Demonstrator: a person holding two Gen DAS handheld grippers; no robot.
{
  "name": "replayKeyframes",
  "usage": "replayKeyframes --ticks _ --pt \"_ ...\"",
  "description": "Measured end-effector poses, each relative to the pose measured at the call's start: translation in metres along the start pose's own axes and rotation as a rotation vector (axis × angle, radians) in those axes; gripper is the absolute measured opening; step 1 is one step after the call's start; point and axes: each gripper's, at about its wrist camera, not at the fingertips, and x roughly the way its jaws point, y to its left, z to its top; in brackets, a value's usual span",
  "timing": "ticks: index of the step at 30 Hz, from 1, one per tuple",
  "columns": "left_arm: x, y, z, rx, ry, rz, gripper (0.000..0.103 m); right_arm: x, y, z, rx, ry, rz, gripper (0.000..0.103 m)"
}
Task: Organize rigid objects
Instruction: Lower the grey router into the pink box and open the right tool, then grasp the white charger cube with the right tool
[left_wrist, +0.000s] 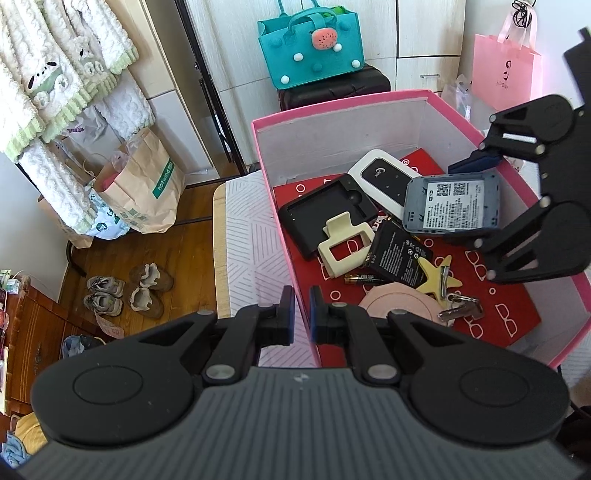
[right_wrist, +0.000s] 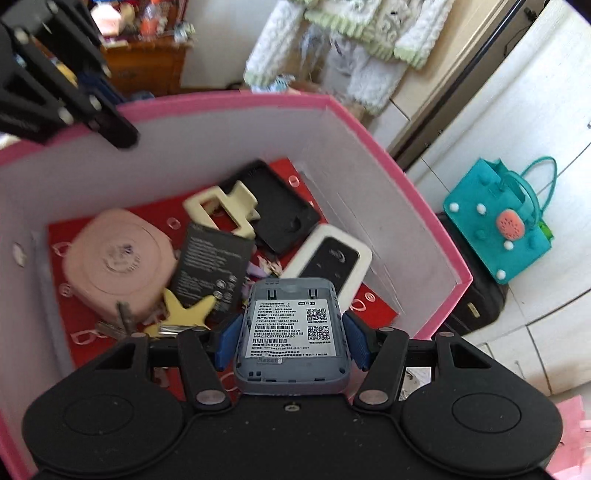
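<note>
Right wrist view shows my right gripper (right_wrist: 291, 341) pinching a grey router shell (right_wrist: 291, 332) by its two long sides, blue pads pressed against it, label side up. I hold it over the pink box (right_wrist: 424, 206), above the clutter on the red lining: a white router (right_wrist: 332, 258), a black battery (right_wrist: 210, 266), a cream clip (right_wrist: 221, 210), a pink round case (right_wrist: 114, 262), a yellow star keyring (right_wrist: 188, 310) with keys, and a black cover (right_wrist: 273, 214).

My left gripper (left_wrist: 302, 314) has its jaws pressed together on the box's near wall, steadying it.

I judge this the sorting step, one piece lifted. Next I need a clear spot to set the shell down, with my left keeping the box from sliding.
</note>
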Motion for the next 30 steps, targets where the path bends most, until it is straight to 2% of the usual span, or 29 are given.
replayKeyframes --ticks 2,5,10,13,16,18,23,26,30 --pt "-0.001 0.000 0.000 -0.003 0.001 -0.001 0.007 0.000 0.002 -0.001 0.007 0.005 0.008 0.064" --pt "-0.001 0.000 -0.001 -0.012 -0.004 0.000 0.007 -0.014 -0.011 -0.007 0.125 -0.053 0.120 0.066" --pt "-0.001 0.002 -0.001 -0.029 -0.008 0.000 0.007 -0.055 -0.047 -0.036 0.405 -0.247 0.217 0.067" --pt "-0.002 0.002 -0.001 -0.029 -0.005 -0.003 0.007 -0.081 -0.064 -0.059 0.521 -0.373 0.234 0.068" --pt "-0.003 0.001 -0.001 -0.032 -0.006 0.004 0.007 -0.095 -0.075 -0.080 0.594 -0.441 0.143 0.069" --pt "-0.003 0.001 -0.001 -0.037 -0.007 0.004 0.007 -0.096 -0.082 -0.096 0.637 -0.450 0.076 0.069" --pt "-0.003 0.001 -0.002 -0.049 -0.013 0.007 0.007 -0.087 -0.098 -0.142 0.765 -0.419 -0.033 0.069" --pt "-0.003 0.001 -0.002 -0.055 -0.014 0.008 0.007 -0.076 -0.100 -0.162 0.799 -0.386 -0.087 0.069" --pt "-0.003 0.000 -0.002 -0.058 -0.011 0.013 0.007 -0.056 -0.105 -0.188 0.850 -0.330 -0.111 0.071"
